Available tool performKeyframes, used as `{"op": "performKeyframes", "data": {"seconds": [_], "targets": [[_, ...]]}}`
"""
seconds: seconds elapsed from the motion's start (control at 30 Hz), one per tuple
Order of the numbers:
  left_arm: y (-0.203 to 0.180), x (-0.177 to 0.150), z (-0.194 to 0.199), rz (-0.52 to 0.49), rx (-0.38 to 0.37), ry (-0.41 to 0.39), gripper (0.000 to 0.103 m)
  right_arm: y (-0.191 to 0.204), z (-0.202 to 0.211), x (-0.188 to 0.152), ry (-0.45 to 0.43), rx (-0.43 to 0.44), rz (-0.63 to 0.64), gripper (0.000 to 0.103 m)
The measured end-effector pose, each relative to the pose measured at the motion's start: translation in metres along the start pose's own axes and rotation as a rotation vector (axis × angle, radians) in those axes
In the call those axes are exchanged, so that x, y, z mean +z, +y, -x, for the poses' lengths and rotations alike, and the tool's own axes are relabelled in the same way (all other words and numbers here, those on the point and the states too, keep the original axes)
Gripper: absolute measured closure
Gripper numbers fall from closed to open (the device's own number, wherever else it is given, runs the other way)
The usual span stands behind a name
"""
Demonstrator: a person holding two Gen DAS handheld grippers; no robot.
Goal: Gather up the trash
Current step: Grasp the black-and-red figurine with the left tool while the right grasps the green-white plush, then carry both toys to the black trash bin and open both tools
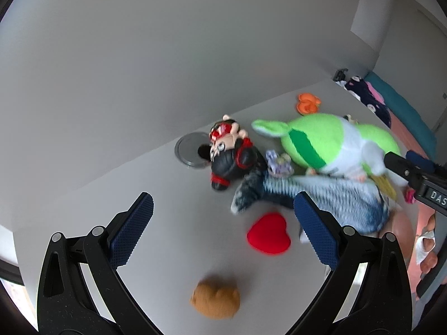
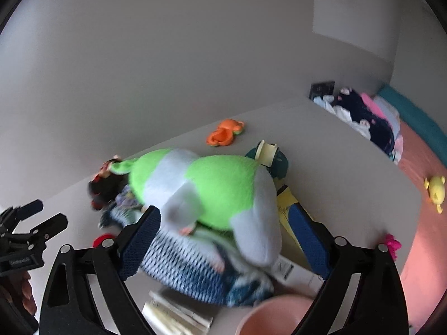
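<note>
In the left wrist view my left gripper (image 1: 225, 220) hovers open over the white tabletop (image 1: 167, 201), with nothing between its blue pads. Below it lie a red heart (image 1: 268, 237) and a brown crumpled lump (image 1: 215, 300). A small crumpled wrapper (image 1: 276, 163) sits between a black-and-red doll (image 1: 232, 156) and a green plush (image 1: 327, 139). My right gripper (image 2: 225, 234) stands open above the green plush (image 2: 212, 184) and a blue-striped plush fish (image 2: 190, 262), with no pad pressing on either. Yellow packaging (image 2: 286, 206) and white paper (image 2: 287, 270) lie beside the pile.
A pink tub (image 2: 268, 315) shows at the bottom edge beside folded paper (image 2: 173, 315). An orange toy (image 2: 223, 134) lies by the wall. A round metal disc (image 1: 190, 150) is set in the table. Clothes (image 2: 368, 120) and a pink bed (image 2: 427, 237) lie to the right.
</note>
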State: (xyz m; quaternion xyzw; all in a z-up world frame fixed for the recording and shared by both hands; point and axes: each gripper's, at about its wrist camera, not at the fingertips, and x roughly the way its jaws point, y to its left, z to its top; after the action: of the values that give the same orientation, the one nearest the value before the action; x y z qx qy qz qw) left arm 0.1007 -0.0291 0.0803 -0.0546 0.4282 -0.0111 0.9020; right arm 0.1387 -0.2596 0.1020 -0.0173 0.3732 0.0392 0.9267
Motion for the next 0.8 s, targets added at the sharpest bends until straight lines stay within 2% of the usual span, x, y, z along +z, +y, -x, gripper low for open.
{"op": "performKeyframes", "data": {"seconds": [0.07,0.1,0.13,0.17,0.3,0.4,0.43,0.47,0.53,0.67,0.8], "targets": [[-0.001,0.009,-0.015,0.013,0.003,0.024,0.006,-0.005,-0.013,0.005,0.042,0.026,-0.034,0.024],[-0.003,0.013,-0.024,0.018,0.007,0.04,0.006,-0.008,-0.022,0.005,0.069,0.039,-0.047,0.037],[-0.004,0.016,-0.029,0.018,0.009,0.046,0.006,-0.01,-0.026,0.005,0.08,0.054,-0.052,0.07],[-0.006,0.02,-0.035,0.013,0.016,0.05,0.006,-0.012,-0.029,0.005,0.087,0.066,-0.06,0.085],[-0.012,0.031,-0.062,-0.011,0.062,0.078,0.006,-0.016,-0.019,0.003,0.01,0.069,-0.076,0.09],[-0.008,0.037,-0.083,0.016,0.08,0.108,0.006,-0.019,-0.005,0.005,-0.041,0.087,-0.08,0.09],[-0.006,0.038,-0.085,0.03,0.073,0.111,0.013,-0.021,-0.001,0.005,-0.053,0.091,-0.079,0.09],[-0.003,0.038,-0.088,0.051,0.057,0.12,0.032,-0.022,0.005,0.007,-0.065,0.092,-0.079,0.09],[0.005,0.038,-0.095,0.114,-0.031,0.145,0.049,-0.028,0.013,0.01,-0.085,0.096,-0.083,0.091],[0.007,0.036,-0.085,0.121,0.002,0.095,0.049,-0.04,0.033,0.011,-0.118,0.098,-0.097,0.091],[0.006,0.035,-0.051,0.1,0.005,0.016,0.049,-0.055,0.057,0.012,-0.162,0.084,-0.124,0.092]]}}
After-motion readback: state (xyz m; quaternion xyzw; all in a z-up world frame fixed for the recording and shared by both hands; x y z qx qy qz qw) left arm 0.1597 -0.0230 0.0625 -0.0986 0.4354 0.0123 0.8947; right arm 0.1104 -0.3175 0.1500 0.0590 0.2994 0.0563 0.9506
